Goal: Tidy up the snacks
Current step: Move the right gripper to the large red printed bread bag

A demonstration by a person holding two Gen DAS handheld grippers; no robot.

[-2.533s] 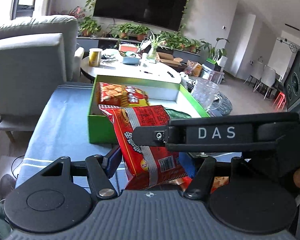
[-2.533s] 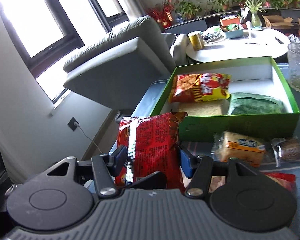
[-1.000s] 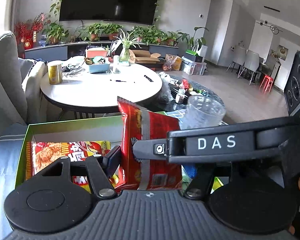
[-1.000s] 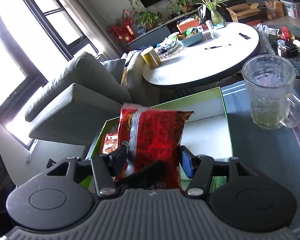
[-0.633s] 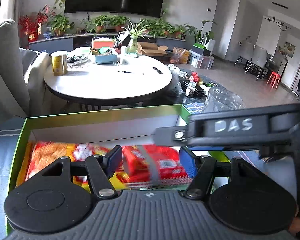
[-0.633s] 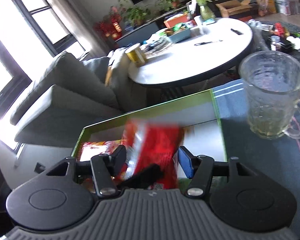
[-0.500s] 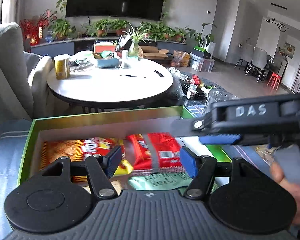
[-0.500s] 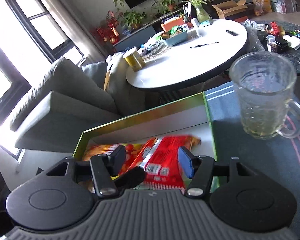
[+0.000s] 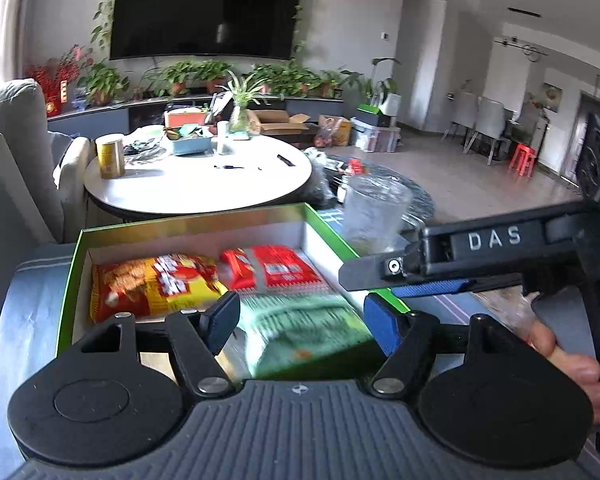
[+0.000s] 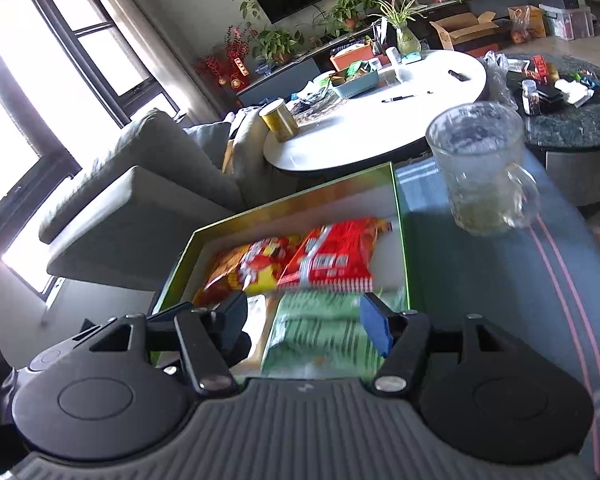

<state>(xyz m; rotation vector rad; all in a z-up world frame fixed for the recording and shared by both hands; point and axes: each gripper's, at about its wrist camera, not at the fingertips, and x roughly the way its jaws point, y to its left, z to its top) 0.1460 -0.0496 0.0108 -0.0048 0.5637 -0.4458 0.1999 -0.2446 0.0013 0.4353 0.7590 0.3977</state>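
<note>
Red packet lies flat in green box beside orange packet, filling the back row; left hand-held gripper, jaws just opening, and right hand-held gripper both empty, agape

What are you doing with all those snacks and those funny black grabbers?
A person is packing snacks into a green box using two hand-held grippers. The red snack bag now lies flat in the box beside the orange-and-yellow bag, with a green packet in front of them. The left gripper has just been opening and holds nothing; the right gripper is empty too. A glass mug stands beside the box.
</note>
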